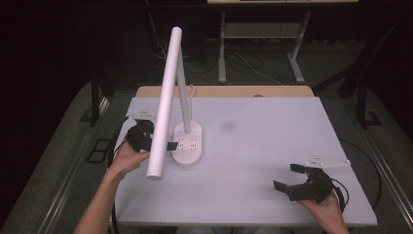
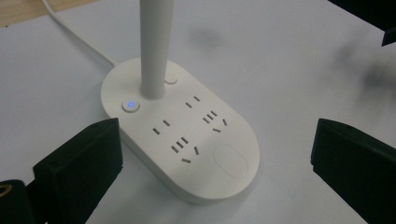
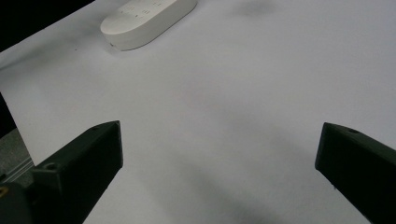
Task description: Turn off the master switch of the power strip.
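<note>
L gripper (image 2: 215,158) agape astride lamp base (image 2: 180,135)

The lamp base (image 1: 188,144) stands on the tabletop (image 1: 272,141), left of centre and nearer the left edge than the right. An upright stem (image 1: 183,92) rises from the far end of the base; the lamp head (image 1: 164,105) slants over the base's left side toward the near edge. A cord (image 2: 77,39) runs from the base to the far edge. The left claw (image 1: 160,142) sits just beside the base on its left, jaws spread to either side of the base's near end. The right claw (image 1: 287,178) sits near the near right corner, well apart from the base, jaws spread over bare tabletop.
</note>
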Tool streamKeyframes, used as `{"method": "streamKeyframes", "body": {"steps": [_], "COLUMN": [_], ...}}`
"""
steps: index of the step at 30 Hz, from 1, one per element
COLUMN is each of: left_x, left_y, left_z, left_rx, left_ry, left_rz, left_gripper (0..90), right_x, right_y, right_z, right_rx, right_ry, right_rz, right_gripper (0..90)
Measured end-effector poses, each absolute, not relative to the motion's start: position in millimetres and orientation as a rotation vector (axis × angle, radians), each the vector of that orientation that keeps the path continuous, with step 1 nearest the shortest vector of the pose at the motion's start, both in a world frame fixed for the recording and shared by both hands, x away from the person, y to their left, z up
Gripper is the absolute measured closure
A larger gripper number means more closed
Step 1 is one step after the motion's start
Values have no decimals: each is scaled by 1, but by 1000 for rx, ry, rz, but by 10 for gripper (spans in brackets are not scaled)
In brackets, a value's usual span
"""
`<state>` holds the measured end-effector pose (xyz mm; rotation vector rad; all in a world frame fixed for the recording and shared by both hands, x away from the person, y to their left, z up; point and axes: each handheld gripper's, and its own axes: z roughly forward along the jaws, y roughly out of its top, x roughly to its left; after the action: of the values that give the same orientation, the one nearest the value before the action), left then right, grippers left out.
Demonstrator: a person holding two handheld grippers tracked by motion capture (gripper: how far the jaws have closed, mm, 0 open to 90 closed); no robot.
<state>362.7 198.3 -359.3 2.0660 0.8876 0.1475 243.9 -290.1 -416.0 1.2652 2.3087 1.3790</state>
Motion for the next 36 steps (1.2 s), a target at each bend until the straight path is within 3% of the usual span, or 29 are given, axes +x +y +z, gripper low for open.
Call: {"method": "streamKeyframes", "body": {"steps": [36], "left_x": [413], "left_y": [201], "left_z": [-374], "left_rx": [2072], "left_ry": [1012], "left_rz": [171], "left_gripper": [129], "right_x": [244], "right_y": [-295], "right_z": [-416], "right_rx": [1284], "right_ry": [2298], "right_rz": [1388], "right_gripper": [3]}}
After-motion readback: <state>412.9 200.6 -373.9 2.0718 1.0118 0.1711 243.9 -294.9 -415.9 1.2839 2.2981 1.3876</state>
